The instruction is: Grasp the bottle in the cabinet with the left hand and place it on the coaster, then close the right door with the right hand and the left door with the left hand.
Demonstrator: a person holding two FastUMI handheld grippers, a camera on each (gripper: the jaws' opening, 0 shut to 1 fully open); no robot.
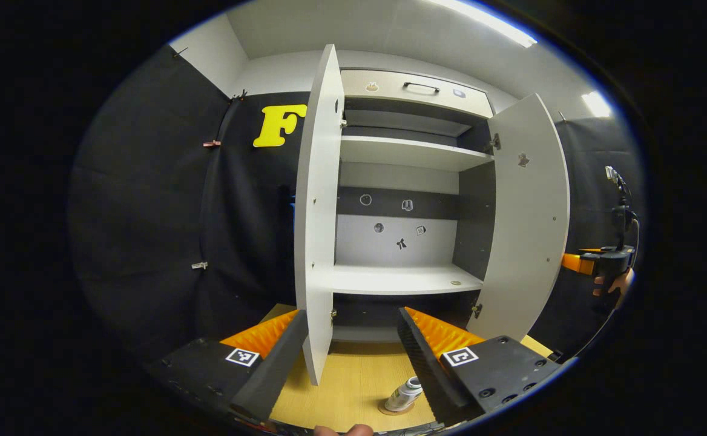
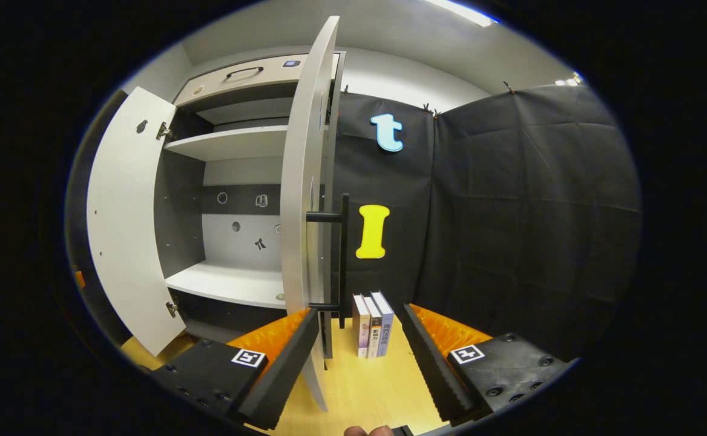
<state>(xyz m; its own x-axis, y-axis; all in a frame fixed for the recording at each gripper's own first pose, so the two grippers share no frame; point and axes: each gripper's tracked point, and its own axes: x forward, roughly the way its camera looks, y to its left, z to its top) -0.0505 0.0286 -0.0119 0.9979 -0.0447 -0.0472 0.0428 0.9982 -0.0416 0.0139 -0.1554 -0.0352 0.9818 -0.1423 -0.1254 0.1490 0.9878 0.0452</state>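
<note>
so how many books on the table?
3. The books stand upright side by side on the table, right of the open right door, against the booth's wall. More may be hidden behind the door.

The black-and-orange left tool [image 1: 350, 357] hung open before the grey two-door cabinet [image 1: 399, 200], both doors wide; a small white bottle [image 1: 404, 395] stood on a round brown coaster [image 1: 394, 410] on the light wooden table [image 1: 353, 381].

Bright ceiling strip lights [image 1: 489, 24]; sharp centre, fisheye-bent edges.

Cabinet doors [image 1: 320, 206]: smooth matt white laminate; tabletop [image 1: 353, 381]: pale wood grain; gripper fingers [image 2: 278, 369]: ribbed black foam; handle [image 2: 344, 260]: matt black metal.
</note>
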